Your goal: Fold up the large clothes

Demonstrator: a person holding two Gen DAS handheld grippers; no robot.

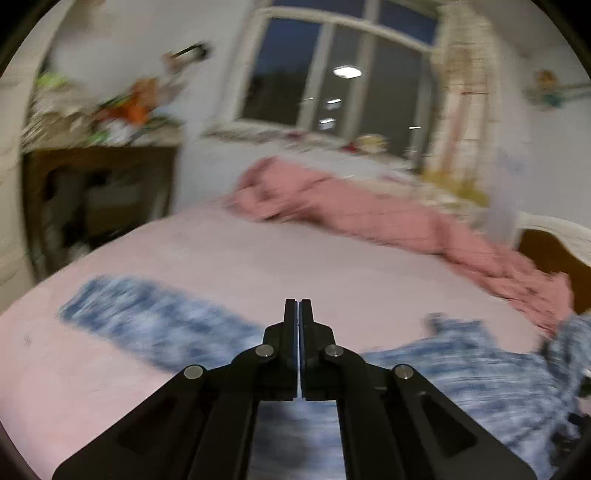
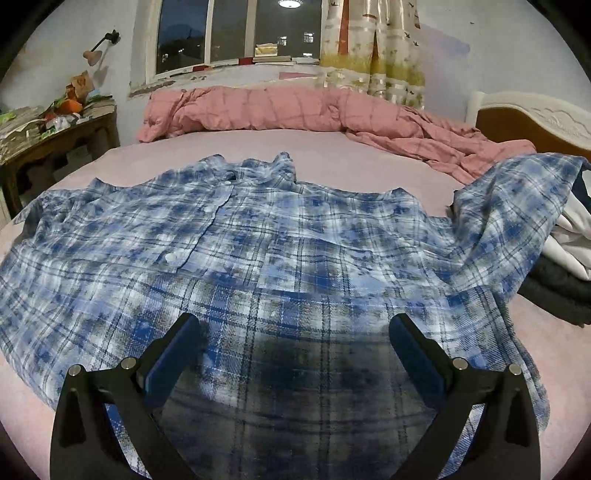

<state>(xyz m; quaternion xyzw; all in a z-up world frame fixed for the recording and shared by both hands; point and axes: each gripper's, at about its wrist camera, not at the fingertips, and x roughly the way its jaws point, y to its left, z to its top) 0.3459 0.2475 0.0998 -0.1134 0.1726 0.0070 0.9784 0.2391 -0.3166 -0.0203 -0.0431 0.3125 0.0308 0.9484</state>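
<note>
1. Spread flat across a pink bed sheet [image 2: 332, 147]: blue and white plaid shirt [image 2: 258, 236], front side up, collar pointing away from the camera, button placket running down just left of the shirt's middle.
2. Draped up from the shirt's right shoulder: one sleeve [image 2: 517, 206], lying over a pile of dark and white clothes [image 2: 565, 258] at the right edge of the sheet.
3. Stretched out flat from the shirt's left shoulder: the other sleeve [image 1: 147, 317], blurred in the left wrist view.
4. Just above the shirt's near hem: right gripper [image 2: 295, 332], black with blue pads, fingers [image 2: 173, 350] spread wide apart, nothing between them, plaid cloth visible below the gap.
5. Over the shirt's near part, in a picture smeared by motion: left gripper [image 1: 298, 306], fingers pressed fully together, no cloth seen pinched between them.
6. Beyond the shirt's collar: crumpled pink checked duvet [image 2: 295, 107], bunched along the far side of the sheet.
7. Farther behind the shirt: dark window [image 2: 221, 33] with a patterned curtain [image 2: 373, 55] to its right.
8. Left of the shirt, off the sheet: dark wooden table [image 2: 59, 144] piled with clutter.
9. Right of the shirt, past the duvet: cream and brown headboard [image 2: 535, 114].
</note>
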